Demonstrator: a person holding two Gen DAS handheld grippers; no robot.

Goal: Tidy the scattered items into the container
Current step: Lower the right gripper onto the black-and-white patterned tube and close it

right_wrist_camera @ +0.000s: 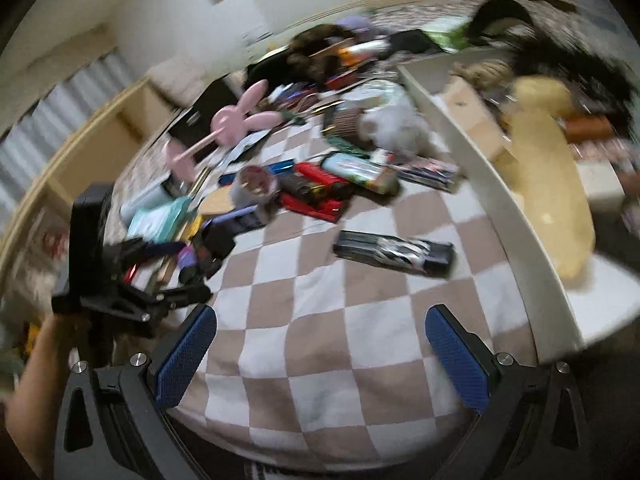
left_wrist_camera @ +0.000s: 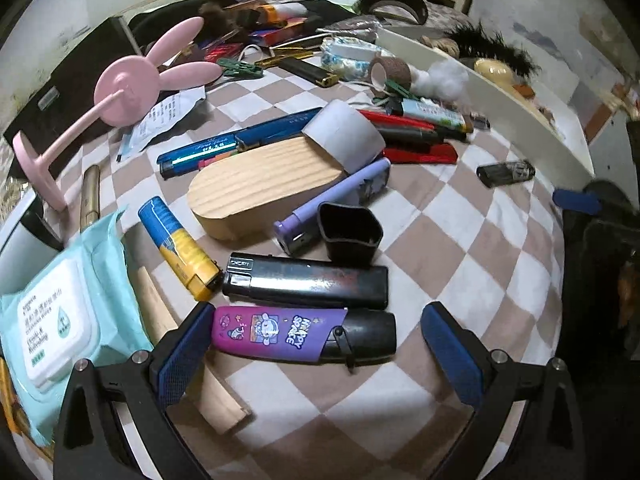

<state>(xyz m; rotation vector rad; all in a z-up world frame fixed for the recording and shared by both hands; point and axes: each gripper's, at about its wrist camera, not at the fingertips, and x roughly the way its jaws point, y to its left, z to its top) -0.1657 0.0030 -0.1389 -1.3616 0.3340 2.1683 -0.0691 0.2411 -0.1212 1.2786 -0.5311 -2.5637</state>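
Observation:
Scattered items lie on a checkered cloth. My left gripper [left_wrist_camera: 318,344] is open, its blue pads on either side of a purple "Happy Space" lighter [left_wrist_camera: 304,338], not closed on it. Behind it lie a black lighter [left_wrist_camera: 306,282], a yellow-blue lighter [left_wrist_camera: 180,248], a black cup [left_wrist_camera: 350,236], a lilac lighter [left_wrist_camera: 332,204] and a wooden block [left_wrist_camera: 264,184]. The white container [left_wrist_camera: 500,104] stands at the right. My right gripper [right_wrist_camera: 320,354] is open and empty over bare cloth; a black patterned lighter [right_wrist_camera: 394,254] lies ahead of it, beside the container [right_wrist_camera: 500,208].
A wet-wipes pack [left_wrist_camera: 60,312] and a pink bunny stand [left_wrist_camera: 120,92] are at the left. A tape roll [left_wrist_camera: 344,136], pens and red items crowd the middle. The container holds a yellow object [right_wrist_camera: 552,168] and black feathers. The left hand's gripper shows in the right wrist view [right_wrist_camera: 120,280].

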